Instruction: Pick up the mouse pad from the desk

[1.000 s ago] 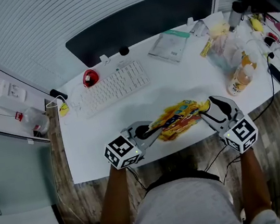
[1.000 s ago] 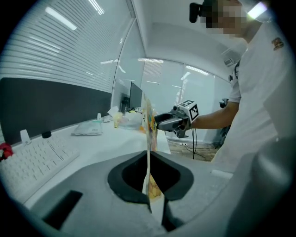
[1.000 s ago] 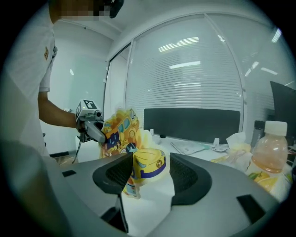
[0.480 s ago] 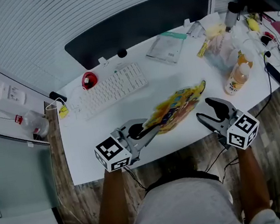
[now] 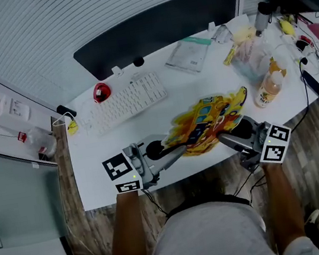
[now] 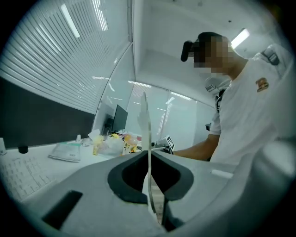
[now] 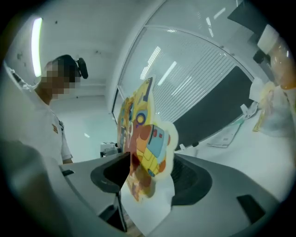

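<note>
Left gripper [image 5: 175, 150] clamped on mouse pad [image 5: 209, 119] edge; pad hangs clear of desk [image 5: 95, 176], on your side of keyboard [image 5: 128, 100]. Right gripper [image 5: 232, 132] jaws just been opening, pad loose between them (not pinched). Hold left squeeze firm, slide right one clear, lift level so pad won't flop.

Behind mouse pad [image 5: 209, 121], keyboard [image 5: 128, 100] on desk [image 5: 93, 164]

I stand at a white tabletop [image 5: 93, 185] with a curved near edge. Wood-grain plank floor [image 5: 81, 238] lies below and to the left of it. A dark panel [image 5: 155, 25] runs along its far edge, with pale horizontal blinds [image 5: 98, 4] behind. Glazed partition [image 6: 185, 125] stands past its right end. One bright ceiling strip light [image 6: 241, 38] is lit overhead.
</note>
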`<state>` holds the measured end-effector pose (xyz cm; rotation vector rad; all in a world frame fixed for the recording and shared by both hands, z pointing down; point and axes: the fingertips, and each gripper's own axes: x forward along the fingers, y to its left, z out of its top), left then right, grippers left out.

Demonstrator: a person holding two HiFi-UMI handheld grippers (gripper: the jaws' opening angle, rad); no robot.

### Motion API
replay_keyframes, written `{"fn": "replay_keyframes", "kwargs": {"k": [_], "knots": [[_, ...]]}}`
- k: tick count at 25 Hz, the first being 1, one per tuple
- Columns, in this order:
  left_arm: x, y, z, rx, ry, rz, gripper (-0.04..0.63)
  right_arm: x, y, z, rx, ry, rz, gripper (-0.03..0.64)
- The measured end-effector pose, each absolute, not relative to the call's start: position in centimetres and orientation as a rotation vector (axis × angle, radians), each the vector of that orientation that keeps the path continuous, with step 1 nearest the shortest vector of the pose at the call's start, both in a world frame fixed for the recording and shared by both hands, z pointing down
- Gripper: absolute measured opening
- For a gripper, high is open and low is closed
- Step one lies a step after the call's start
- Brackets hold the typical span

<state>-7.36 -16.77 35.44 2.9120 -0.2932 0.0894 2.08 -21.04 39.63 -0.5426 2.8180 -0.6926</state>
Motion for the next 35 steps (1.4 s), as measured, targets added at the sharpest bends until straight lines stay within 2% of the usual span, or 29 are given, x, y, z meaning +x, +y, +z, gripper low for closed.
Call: {"fn": "replay_keyframes", "kwargs": {"k": [4,8,12,22,35], "knots": [[-7.5,-17.6,35.6,2.892,-0.383,0.084,0.023,1.8,-20.8,38.2,-0.518,2.774,-0.659,0.247],[-7.9,-19.2,35.5,2.845,-0.540,0.045,0.023,2.5,-21.2,36.9,-0.619,2.787,-0.547,0.125],[-8.0,-20.6,35.7,2.764,-0.693,0.014,0.023,2.9,-21.4,36.0,-0.764,2.837,-0.407,0.055],[-7.5,-21.9,35.2,2.751,-1.077,0.035,0.023,2.9,-21.3,35.4,-1.068,2.949,-0.073,0.026],[-7.5,-21.5,33.8,2.754,-1.267,-0.016,0.023,2.8,-21.3,34.2,-1.120,2.915,0.013,0.020]]}}
